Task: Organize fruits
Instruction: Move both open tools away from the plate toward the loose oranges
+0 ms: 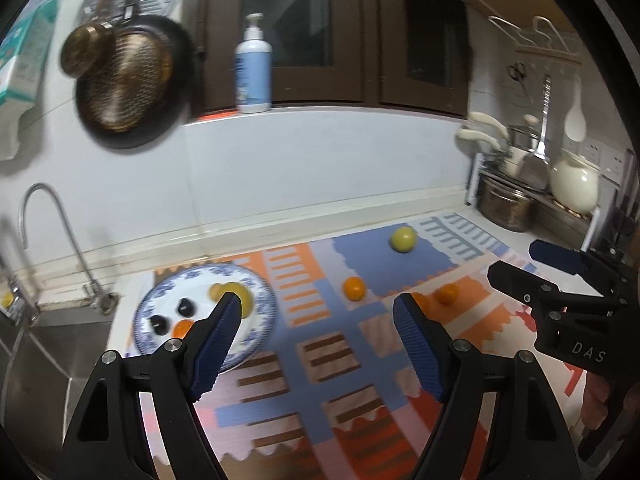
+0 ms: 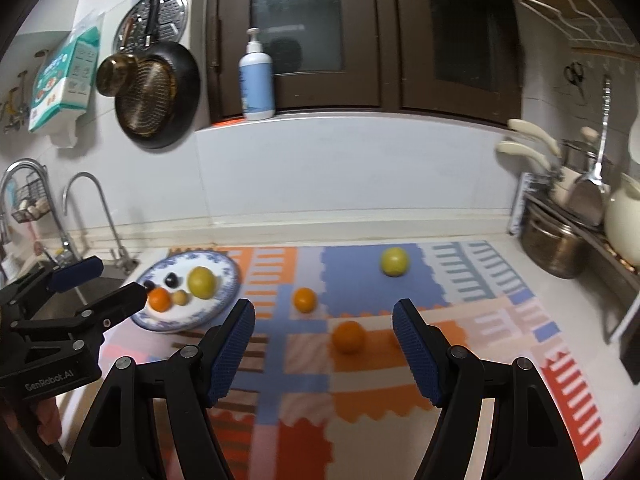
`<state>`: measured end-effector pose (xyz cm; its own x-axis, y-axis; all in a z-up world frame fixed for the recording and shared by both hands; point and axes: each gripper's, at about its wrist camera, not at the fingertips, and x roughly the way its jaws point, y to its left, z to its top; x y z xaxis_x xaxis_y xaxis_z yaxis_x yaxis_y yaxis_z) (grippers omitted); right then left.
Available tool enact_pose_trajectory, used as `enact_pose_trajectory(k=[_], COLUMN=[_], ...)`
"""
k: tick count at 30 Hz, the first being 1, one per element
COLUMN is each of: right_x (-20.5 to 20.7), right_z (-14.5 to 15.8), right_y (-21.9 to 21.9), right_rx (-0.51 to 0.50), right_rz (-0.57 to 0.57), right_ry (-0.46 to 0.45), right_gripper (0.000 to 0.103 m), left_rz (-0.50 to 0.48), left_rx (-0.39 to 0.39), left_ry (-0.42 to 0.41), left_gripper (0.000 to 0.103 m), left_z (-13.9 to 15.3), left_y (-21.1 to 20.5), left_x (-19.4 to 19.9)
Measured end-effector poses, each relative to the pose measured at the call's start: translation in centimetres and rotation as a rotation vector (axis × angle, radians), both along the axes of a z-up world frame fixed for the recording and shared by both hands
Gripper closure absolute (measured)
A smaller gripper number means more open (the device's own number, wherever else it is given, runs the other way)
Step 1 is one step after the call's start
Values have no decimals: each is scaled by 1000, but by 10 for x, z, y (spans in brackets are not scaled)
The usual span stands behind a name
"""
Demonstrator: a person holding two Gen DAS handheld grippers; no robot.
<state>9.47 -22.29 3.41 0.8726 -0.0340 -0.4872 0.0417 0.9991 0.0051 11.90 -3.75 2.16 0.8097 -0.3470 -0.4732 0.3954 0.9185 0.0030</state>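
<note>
1. 3 loose fruits show plainly on the patterned foam mat (image 2: 304, 364): a yellow-green round citrus fruit (image 2: 394, 262) at upper centre-right of the right wrist view, a small orange mandarin (image 2: 305, 299) at centre, and a larger orange mandarin (image 2: 349, 336) just below it. A 4th orange shape peeks from behind the right finger; I cannot tell what it is.
2. 5 fruits already lie on the blue-and-white patterned ceramic plate (image 2: 228, 292) at centre left: 1 yellow-green citrus (image 2: 202, 282), 1 orange mandarin (image 2: 159, 300), 1 small tan round fruit (image 2: 180, 298) and 2 dark plum-like fruits (image 2: 171, 279).
3. The right gripper (image 2: 324, 320) hangs above the mat with its jaws spread wide and nothing between them; the larger mandarin sits in the gap, further ahead.
4. The left gripper (image 1: 316, 312) is likewise wide open and empty, its left finger overlapping the plate in the left wrist view.
5. Risks, as I judge them: round fruit may roll off across the mat if 1 finger touches it first, and a hard squeeze could bruise it. A fruit set on the crowded plate could knock the others loose. Both frames are blurred, so an approach may be misjudged.
6. Beyond stand 1 steel sink tap (image 2: 86, 208), 1 hanging dark frying pan (image 2: 158, 94) and 1 white pump bottle (image 2: 256, 80).
</note>
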Motion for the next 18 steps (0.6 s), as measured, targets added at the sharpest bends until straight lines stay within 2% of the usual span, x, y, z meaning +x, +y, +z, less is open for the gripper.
enact_pose_trajectory(k=[8, 18], right_x=[1, 30], right_z=[-3, -26], right_y=[-35, -66], right_rx=[-72, -121], right_rz=[-9, 62], right_ry=[-2, 54], right_gripper=[31, 31], left_rz=[-84, -186], left_rx=[29, 78], left_ry=[-9, 22], left_gripper=[25, 26], left_z=[-12, -40], left_y=[-47, -92], left_x=[8, 33])
